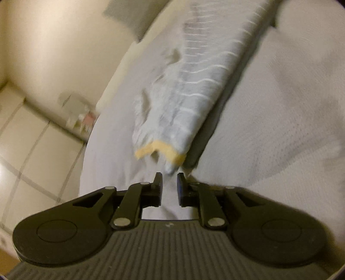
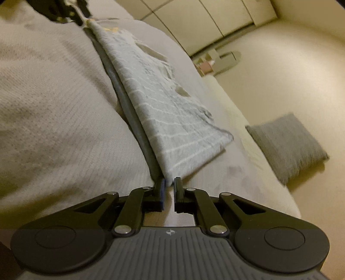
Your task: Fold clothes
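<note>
A light blue garment [image 1: 189, 86] with thin white stripes and a yellow trim [image 1: 163, 150] is stretched lengthwise, folded into a long band, just above the pale bed cover [image 1: 269, 107]. It casts a dark shadow beside it. My left gripper [image 1: 169, 177] is shut on the trim end, where a tip of cloth sits between the pads. In the right wrist view the same garment [image 2: 163, 107] runs away from my right gripper [image 2: 169, 183], which is shut on its near corner. The left gripper [image 2: 64, 8] shows at the far end, top left.
A grey cushion [image 2: 286, 146] lies at the bed's edge by the cream wall, also seen as the cushion [image 1: 127, 19]. Beyond the bed's side are a tiled floor [image 1: 32, 140] and blurred clutter [image 1: 79, 114] against the wall. The bed cover [image 2: 54, 107] bulges left of the garment.
</note>
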A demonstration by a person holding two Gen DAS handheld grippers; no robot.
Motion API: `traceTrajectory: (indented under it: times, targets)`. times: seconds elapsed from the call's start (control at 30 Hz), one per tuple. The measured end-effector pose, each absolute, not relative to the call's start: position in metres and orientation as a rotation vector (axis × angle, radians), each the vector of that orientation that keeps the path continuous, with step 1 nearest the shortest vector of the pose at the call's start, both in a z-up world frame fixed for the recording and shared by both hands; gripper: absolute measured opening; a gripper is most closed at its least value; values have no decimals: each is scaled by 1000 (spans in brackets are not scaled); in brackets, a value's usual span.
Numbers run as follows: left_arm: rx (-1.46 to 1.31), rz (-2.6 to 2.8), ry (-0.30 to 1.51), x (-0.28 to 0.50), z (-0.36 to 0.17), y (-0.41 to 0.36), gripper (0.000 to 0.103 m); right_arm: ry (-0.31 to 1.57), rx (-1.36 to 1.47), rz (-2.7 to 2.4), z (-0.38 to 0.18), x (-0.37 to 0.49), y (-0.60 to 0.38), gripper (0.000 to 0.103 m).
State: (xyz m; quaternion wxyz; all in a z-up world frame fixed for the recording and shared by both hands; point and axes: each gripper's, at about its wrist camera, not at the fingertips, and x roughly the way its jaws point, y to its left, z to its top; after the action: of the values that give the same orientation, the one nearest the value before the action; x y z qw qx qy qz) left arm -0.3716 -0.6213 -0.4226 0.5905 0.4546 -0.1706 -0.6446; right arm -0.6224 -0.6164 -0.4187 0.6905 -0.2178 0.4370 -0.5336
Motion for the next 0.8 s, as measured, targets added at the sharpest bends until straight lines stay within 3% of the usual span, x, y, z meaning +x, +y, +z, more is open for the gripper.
traceTrajectory:
  times: [0.1, 0.13, 0.23, 0.33, 0.37, 0.43, 0.53, 0.67, 0.8]
  targets:
    - [971, -1495, -291, -369, -408, -607, 32, 879, -336, -1243, -409, -631, -601, 8]
    - [940, -1495, -243, -368, -404, -601, 33, 820, -258, -1260, -403, -635, -595, 18]
    - [855, -1519, -87, -368, -391, -592, 34, 644, -28, -1295, -387, -645, -583, 32]
    - [747, -1535, 82, -370, -377, -587, 38, 485, 197, -1293, -372, -652, -581, 33]
    - [710, -1538, 139, -371, -373, -585, 42, 438, 283, -1284, -369, -654, -582, 33]
    - [653, -1535, 220, -376, -369, -581, 72, 373, 445, -1262, -368, -656, -584, 42]
    - [607, -1518, 299, -384, -368, -576, 91, 352, 584, -1256, -370, -657, -591, 53]
    - [594, -1504, 369, -394, -371, -578, 102, 372, 663, -1269, -367, -651, -596, 58]
    - [587, -1488, 420, -402, -373, -584, 102, 413, 678, -1298, -368, -647, -600, 79]
